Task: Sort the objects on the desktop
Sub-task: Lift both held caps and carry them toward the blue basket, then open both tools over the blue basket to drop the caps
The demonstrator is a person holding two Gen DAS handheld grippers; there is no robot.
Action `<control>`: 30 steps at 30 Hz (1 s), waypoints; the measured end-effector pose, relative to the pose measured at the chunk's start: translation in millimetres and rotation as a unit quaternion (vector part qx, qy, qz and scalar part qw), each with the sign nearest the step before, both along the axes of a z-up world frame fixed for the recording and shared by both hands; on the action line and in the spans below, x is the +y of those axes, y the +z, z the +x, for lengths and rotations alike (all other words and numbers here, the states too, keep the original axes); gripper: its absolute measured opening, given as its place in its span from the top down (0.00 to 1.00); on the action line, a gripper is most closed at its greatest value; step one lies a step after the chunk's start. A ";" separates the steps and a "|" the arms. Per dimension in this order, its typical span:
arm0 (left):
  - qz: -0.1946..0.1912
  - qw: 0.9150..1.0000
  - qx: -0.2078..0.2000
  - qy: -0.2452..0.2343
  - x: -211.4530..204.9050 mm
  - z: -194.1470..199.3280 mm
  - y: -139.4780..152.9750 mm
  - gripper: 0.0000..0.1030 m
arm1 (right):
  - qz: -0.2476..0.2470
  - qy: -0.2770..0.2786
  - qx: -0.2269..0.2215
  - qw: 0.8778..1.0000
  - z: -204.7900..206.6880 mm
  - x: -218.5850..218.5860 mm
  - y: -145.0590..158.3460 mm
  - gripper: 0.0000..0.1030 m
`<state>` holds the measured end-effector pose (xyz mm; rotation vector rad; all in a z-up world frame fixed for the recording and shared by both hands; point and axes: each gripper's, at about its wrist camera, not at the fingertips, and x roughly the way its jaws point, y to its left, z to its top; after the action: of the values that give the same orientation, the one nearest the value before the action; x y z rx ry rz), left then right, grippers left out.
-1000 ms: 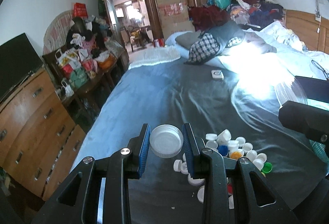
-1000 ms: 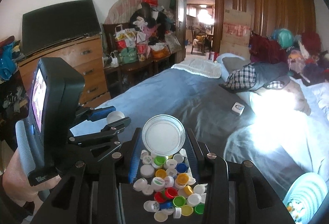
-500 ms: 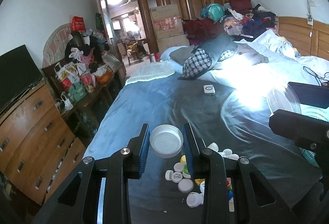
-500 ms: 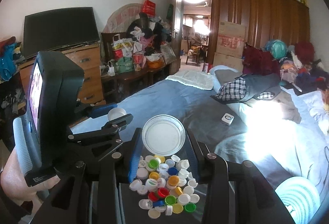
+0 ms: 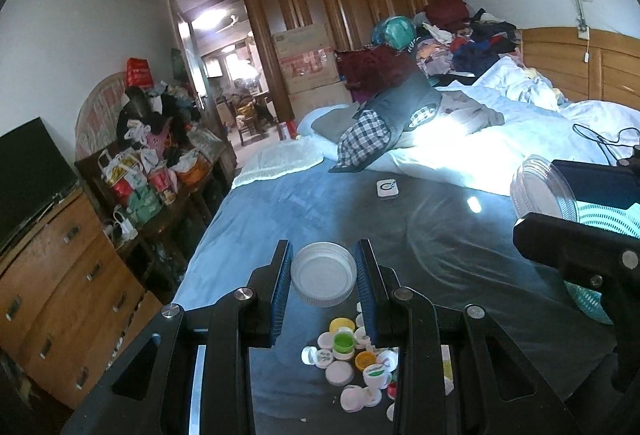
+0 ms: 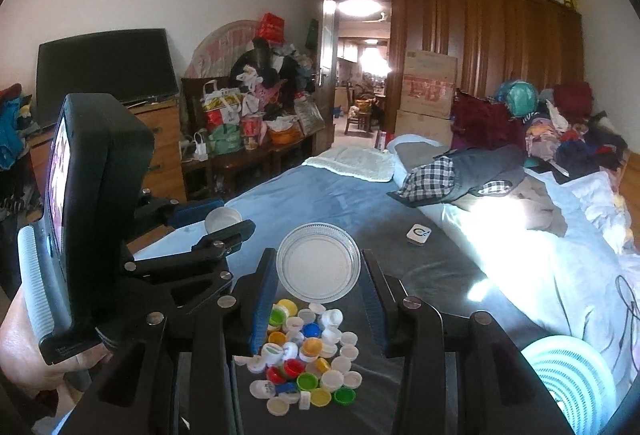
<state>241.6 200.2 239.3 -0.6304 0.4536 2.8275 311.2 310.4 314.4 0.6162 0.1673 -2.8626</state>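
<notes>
Blue bed, left gripper fingers clamped on white lid, right gripper fingers clamped on clear lid

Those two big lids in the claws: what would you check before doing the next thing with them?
1. Left claw gripping white lid: ok, pads press both sides.
2. Right claw gripping clear lid: ok, held at its rim.
3. Lids lifted clear of the cap pile: ok.
4. Mesh basket within view as a drop spot: ok, at the right; whether it is the right bin, cannot tell.
5. Claws apart from each other: ok.
</notes>
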 end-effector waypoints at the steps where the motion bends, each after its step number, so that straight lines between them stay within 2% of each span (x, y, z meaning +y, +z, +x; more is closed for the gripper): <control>1: -0.002 1.000 0.002 -0.002 3.3 1.5 1.0 0.74 | -0.001 -0.002 0.001 1.000 1.7 3.1 0.8 0.57; 13: -0.029 0.999 0.007 -0.035 53.4 15.0 7.2 0.74 | -0.017 -0.033 0.012 0.999 21.2 44.9 4.7 0.57; 20: -0.028 0.995 -0.030 -0.094 111.1 17.3 -7.0 0.74 | -0.021 -0.106 -0.014 0.994 33.1 105.2 -9.5 0.57; 25: -0.031 0.986 -0.064 -0.152 164.2 25.8 -21.6 0.74 | -0.012 -0.179 -0.041 0.983 45.8 160.4 -22.2 0.58; 30: -0.022 0.969 -0.130 -0.211 218.5 25.5 -40.6 0.74 | -0.004 -0.253 -0.081 0.964 60.1 225.5 -41.4 0.58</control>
<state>267.2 418.7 198.7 -0.7926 0.5303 2.3024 371.4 535.9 273.0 1.0148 -0.0362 -3.2682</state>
